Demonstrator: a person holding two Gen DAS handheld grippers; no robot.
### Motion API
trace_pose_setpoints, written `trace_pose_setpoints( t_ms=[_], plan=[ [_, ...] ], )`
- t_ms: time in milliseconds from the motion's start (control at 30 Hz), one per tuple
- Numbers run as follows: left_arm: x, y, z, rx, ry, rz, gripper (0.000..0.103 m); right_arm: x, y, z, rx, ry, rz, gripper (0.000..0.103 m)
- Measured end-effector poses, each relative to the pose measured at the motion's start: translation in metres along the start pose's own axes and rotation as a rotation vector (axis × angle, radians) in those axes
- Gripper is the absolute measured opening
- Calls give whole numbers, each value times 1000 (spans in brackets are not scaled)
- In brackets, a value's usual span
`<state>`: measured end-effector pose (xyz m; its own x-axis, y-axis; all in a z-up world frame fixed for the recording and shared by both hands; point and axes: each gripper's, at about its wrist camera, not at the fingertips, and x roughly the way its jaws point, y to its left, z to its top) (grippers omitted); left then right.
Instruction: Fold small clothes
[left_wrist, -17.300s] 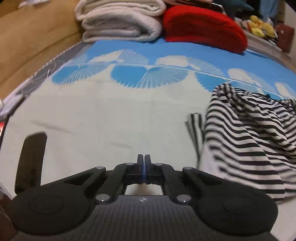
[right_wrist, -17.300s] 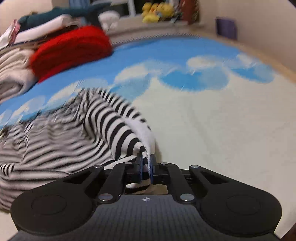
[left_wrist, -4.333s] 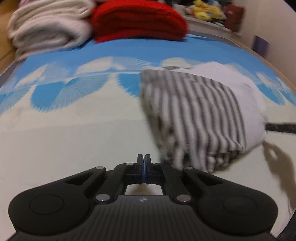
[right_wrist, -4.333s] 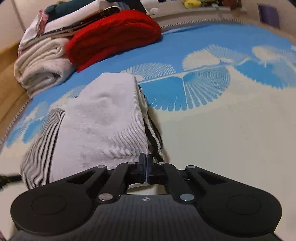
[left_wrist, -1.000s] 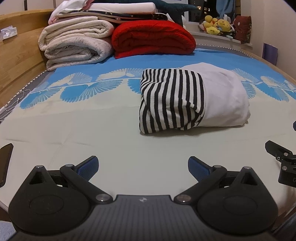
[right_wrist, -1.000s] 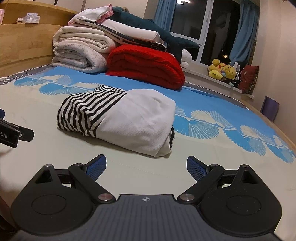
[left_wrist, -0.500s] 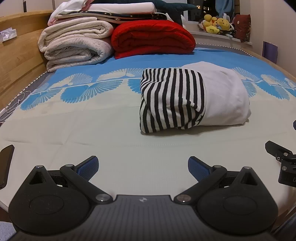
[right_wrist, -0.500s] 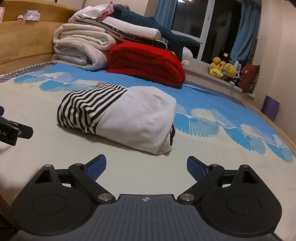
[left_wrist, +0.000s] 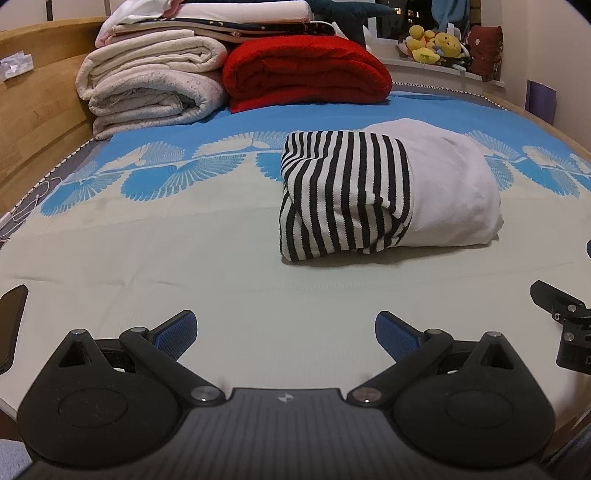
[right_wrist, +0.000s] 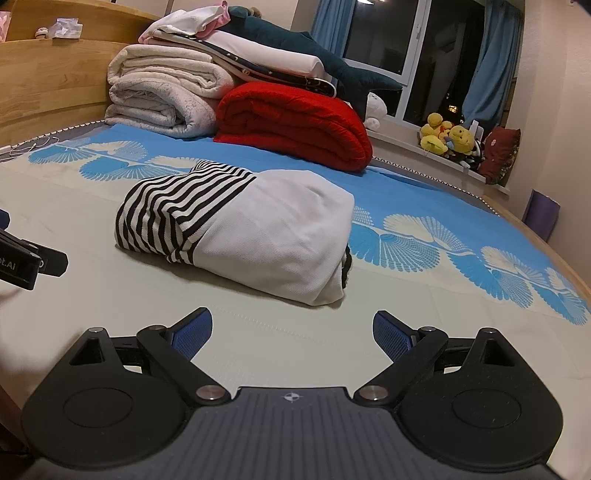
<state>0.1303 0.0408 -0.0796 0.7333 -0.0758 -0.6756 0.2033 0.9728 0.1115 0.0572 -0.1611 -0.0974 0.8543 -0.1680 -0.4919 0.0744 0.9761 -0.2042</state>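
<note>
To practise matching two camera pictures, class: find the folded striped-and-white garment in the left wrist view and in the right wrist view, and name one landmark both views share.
Left wrist view: the folded garment lies right of centre on the bed, striped end left.
Right wrist view: it lies left of centre, striped end left.
Shared landmark: the red blanket behind it.

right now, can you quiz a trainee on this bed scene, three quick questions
1. True or false: the left gripper holds the striped top.
2. What lies behind the top beside the cream blankets: A) red blanket B) green pillow C) laptop?
3. Fill in: the right gripper is ___ and empty.

Key: 1 false, it is open and short of the folded top. 2 A, the red blanket. 3 open.
</note>
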Motion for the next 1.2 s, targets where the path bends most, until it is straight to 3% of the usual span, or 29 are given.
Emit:
trace_pose_setpoints(
  t_ms=[1200],
  plan=[
    [4,-7,-3,39,23,4,103,-1,0,-2,-15,3,15,94]
  ],
)
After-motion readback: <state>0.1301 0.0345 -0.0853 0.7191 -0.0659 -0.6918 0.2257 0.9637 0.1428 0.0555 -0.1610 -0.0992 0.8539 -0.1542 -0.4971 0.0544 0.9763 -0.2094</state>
